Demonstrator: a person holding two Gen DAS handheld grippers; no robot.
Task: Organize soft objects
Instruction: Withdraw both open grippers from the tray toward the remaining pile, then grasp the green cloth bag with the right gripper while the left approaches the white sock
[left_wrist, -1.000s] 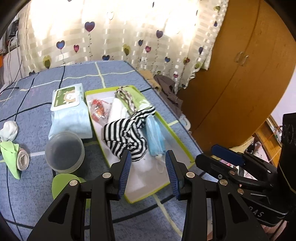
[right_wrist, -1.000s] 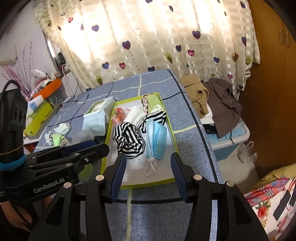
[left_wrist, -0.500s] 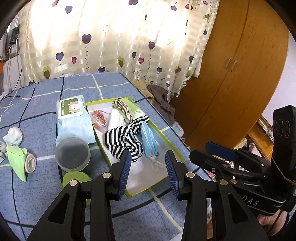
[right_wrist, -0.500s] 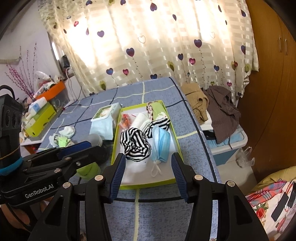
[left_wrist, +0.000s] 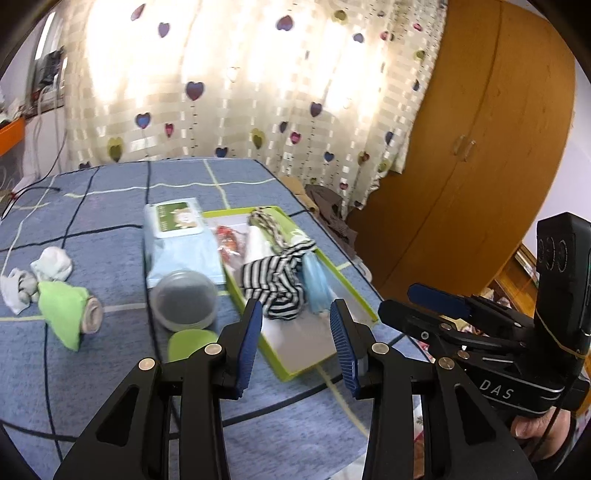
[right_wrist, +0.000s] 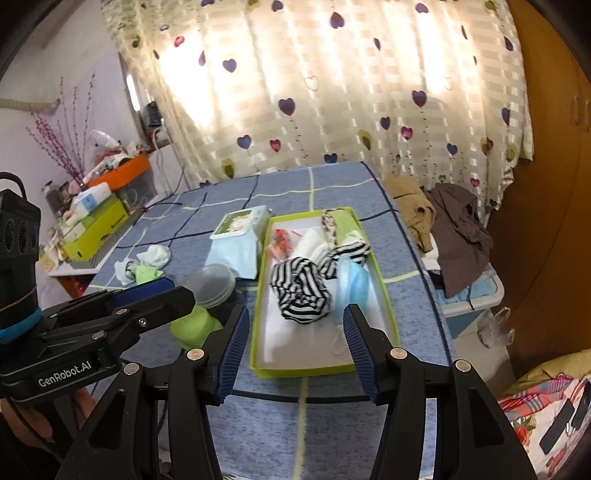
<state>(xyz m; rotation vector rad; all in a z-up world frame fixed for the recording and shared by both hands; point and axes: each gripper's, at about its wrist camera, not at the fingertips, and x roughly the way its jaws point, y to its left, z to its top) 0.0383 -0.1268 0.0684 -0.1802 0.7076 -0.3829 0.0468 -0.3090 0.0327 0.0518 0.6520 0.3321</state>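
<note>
A green-rimmed tray (left_wrist: 360, 295) (right_wrist: 386, 295) lies on the blue table. In it are a black-and-white striped cloth (left_wrist: 273, 280) (right_wrist: 301, 291), a blue face mask (left_wrist: 316, 280) (right_wrist: 354, 284), white cloth and a red packet (right_wrist: 280, 240). Loose socks (left_wrist: 51, 264) (right_wrist: 153, 256) and a green cloth (left_wrist: 62, 306) lie at the table's left. My left gripper (left_wrist: 295, 343) is open and empty, held back from the tray's near end. My right gripper (right_wrist: 295, 347) is open and empty, also short of the tray.
A wet-wipes pack (left_wrist: 177, 236) (right_wrist: 238, 236) and a clear round container (left_wrist: 184, 299) (right_wrist: 214, 282) with a green lid (left_wrist: 190, 339) sit left of the tray. Clothes on a storage box (right_wrist: 458, 229) and a wooden wardrobe (left_wrist: 480, 147) stand right of the table.
Both grippers have pulled back and up from the tray, which now looks smaller and farther off. Both stay open and empty.
</note>
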